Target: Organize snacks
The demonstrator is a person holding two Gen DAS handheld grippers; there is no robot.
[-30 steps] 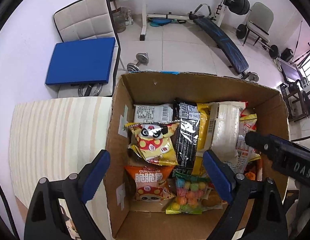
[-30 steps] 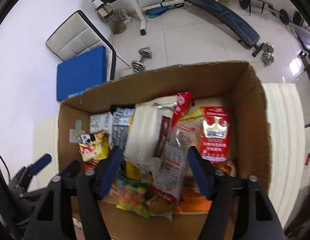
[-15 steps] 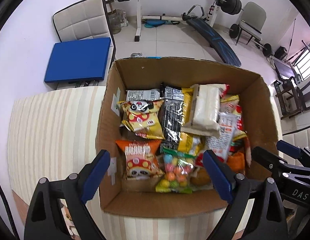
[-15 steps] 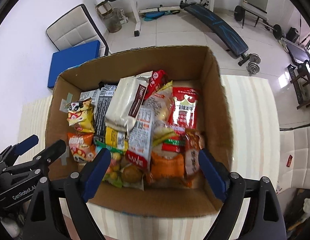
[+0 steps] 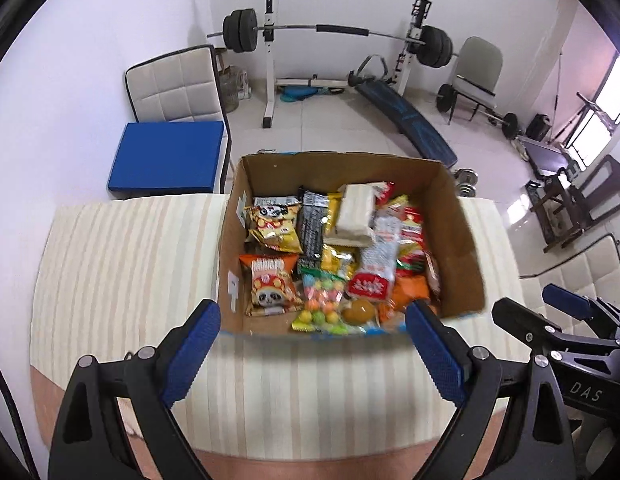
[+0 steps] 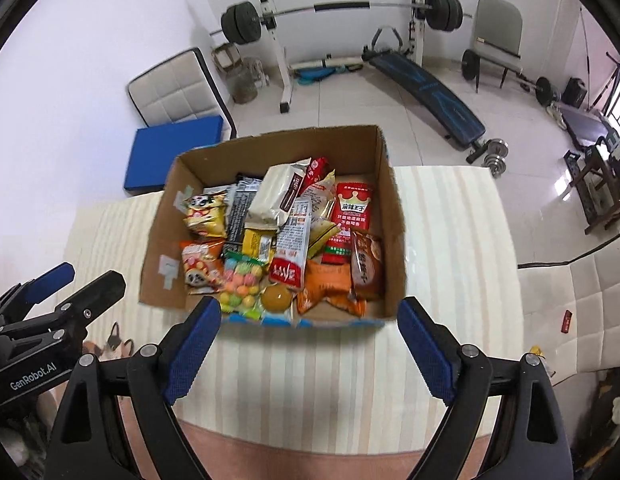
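Note:
An open cardboard box (image 5: 462, 248) stands on the striped table (image 5: 130, 260), packed with snacks: an orange panda bag (image 5: 270, 284), a yellow bag (image 5: 274, 224), a white pack (image 5: 356, 212) and a bag of coloured candy balls (image 5: 322, 304). My left gripper (image 5: 312, 312) hangs open above the box's near edge, nothing between its pads. In the right wrist view the same box (image 6: 166, 232) holds a red crown bag (image 6: 350, 216) and an orange pack (image 6: 330, 292). There my right gripper (image 6: 309, 308) is open and empty, while the left gripper (image 6: 92, 274) shows at the left.
Behind the table stand a white chair with a blue cushion (image 5: 170, 156), a barbell rack (image 5: 270, 32), a sloping weight bench (image 5: 406, 120) and dumbbells (image 6: 494, 156). A padded chair (image 6: 570, 300) stands at the table's right end. Striped cloth (image 6: 450, 240) lies on both sides of the box.
Both grippers have pulled up and back from inside the box, which now looks smaller and farther. The right gripper's jaws have spread wider. The snacks lie as before.

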